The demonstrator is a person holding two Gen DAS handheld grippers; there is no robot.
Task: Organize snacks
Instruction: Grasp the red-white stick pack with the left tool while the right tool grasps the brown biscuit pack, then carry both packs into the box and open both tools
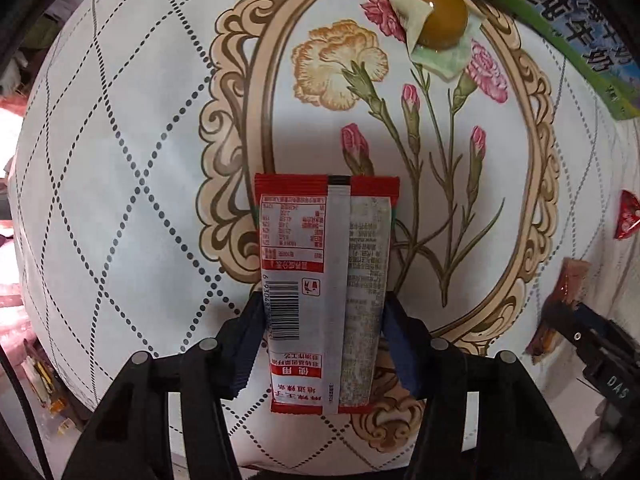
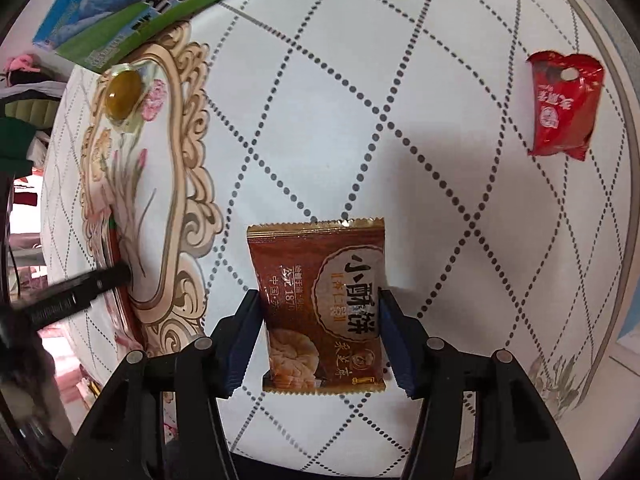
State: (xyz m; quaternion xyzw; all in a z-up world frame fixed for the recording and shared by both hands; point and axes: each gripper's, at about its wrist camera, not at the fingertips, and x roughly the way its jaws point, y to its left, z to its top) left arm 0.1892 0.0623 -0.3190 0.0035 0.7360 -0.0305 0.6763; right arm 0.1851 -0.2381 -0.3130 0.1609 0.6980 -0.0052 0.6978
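Observation:
My left gripper (image 1: 322,304) is shut on a long red-and-grey snack packet (image 1: 324,280), back side up, held over the flowered tablecloth (image 1: 120,200). My right gripper (image 2: 320,300) is shut on a brown pastry packet (image 2: 320,304) with gold edges, above the cloth. A wrapped yellow jelly sweet (image 1: 436,16) lies at the far side; it also shows in the right wrist view (image 2: 124,94). A small red packet (image 2: 564,104) lies far right on the cloth, also seen at the left wrist view's right edge (image 1: 626,216). The right gripper with its brown packet (image 1: 560,300) shows there too.
A green-and-blue carton (image 1: 560,12) stands along the far edge of the table, also in the right wrist view (image 2: 120,12). The left gripper (image 2: 80,288) shows at the left of the right wrist view. Clutter lies beyond the table's left edge.

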